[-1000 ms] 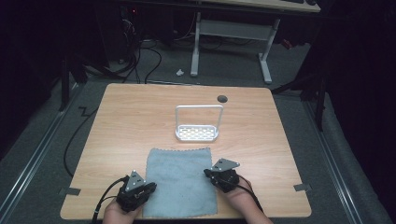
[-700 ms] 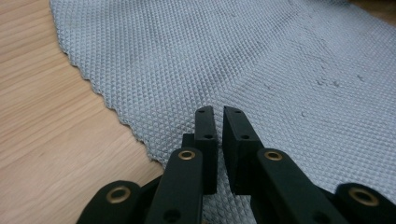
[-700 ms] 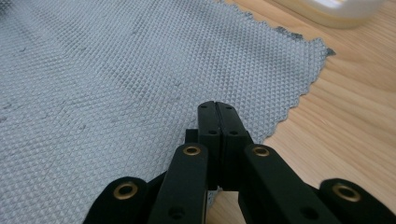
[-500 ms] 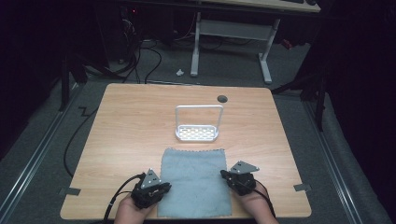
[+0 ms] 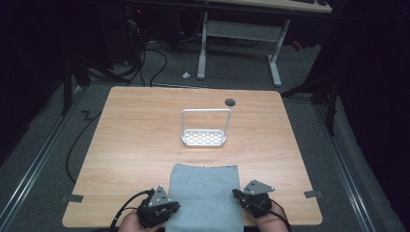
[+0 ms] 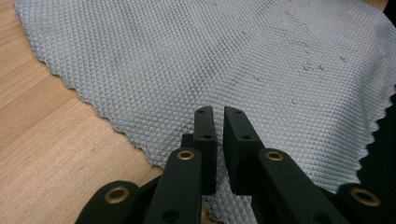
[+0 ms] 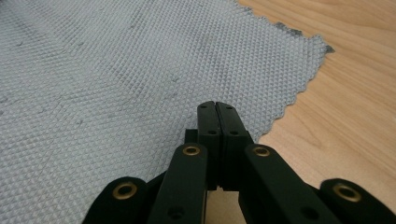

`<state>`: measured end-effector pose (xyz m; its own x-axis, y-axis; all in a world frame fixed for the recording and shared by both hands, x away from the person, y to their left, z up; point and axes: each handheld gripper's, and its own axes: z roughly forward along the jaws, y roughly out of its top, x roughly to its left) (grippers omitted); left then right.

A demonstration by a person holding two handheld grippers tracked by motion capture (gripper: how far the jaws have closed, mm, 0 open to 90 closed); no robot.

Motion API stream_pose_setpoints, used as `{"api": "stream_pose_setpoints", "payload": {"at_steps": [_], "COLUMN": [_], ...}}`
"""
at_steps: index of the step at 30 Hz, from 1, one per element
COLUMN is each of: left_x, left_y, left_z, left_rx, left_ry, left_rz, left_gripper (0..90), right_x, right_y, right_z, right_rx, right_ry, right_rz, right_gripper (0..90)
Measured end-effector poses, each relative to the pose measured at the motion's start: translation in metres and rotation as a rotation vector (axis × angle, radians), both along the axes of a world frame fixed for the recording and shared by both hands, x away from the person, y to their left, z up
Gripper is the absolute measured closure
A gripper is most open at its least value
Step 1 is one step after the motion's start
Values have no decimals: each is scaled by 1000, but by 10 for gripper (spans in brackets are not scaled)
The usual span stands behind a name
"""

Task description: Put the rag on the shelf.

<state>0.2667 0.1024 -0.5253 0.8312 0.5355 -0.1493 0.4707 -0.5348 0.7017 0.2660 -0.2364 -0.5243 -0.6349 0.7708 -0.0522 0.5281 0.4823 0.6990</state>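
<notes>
My wooden counter (image 5: 135,140) carries a grey cloth (image 5: 205,193) at near edge & white wire rack (image 5: 205,130) mid-counter, well apart.

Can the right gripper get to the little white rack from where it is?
Probably yes. The right gripper sits at the grey cloth's right edge, and between it and the white rack lies bare table, so nothing blocks a forward reach.
</notes>
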Motion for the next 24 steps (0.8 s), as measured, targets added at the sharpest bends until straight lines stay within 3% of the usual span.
{"api": "stream_pose_setpoints", "payload": {"at_steps": [2,4,8,10,11,12,13,14,18,24], "left_x": [1,3,25,40,40,49,65,65,95,105], "left_y": [0,2,10,12,12,14,16,16,7,-1], "left_z": [0,0,4,4,4,4,3,3,-6,-8], "left_rx": [-5,-12,-58,-67,-67,-66,-73,-73,-67,-78], "left_ry": [5,-7,-61,-57,-57,-67,-65,-65,-35,-23], "left_rz": [-1,15,119,191,191,214,269,269,319,303], "left_gripper": [822,766,702,686,677,677,685,702,676,705], "right_x": [0,1,7,9,10,10,11,11,10,14], "right_y": [0,-4,-12,-14,-15,-15,-15,-15,-12,-13], "right_z": [1,4,6,4,3,3,3,3,4,2], "right_rx": [0,30,58,63,66,66,70,70,67,79], "right_ry": [9,-19,-34,-27,-24,-24,-22,-22,-43,-48], "right_rz": [0,-15,-47,-49,-49,-49,-50,-50,-33,-60], "right_gripper": [895,888,882,872,868,868,858,858,843,820]}}
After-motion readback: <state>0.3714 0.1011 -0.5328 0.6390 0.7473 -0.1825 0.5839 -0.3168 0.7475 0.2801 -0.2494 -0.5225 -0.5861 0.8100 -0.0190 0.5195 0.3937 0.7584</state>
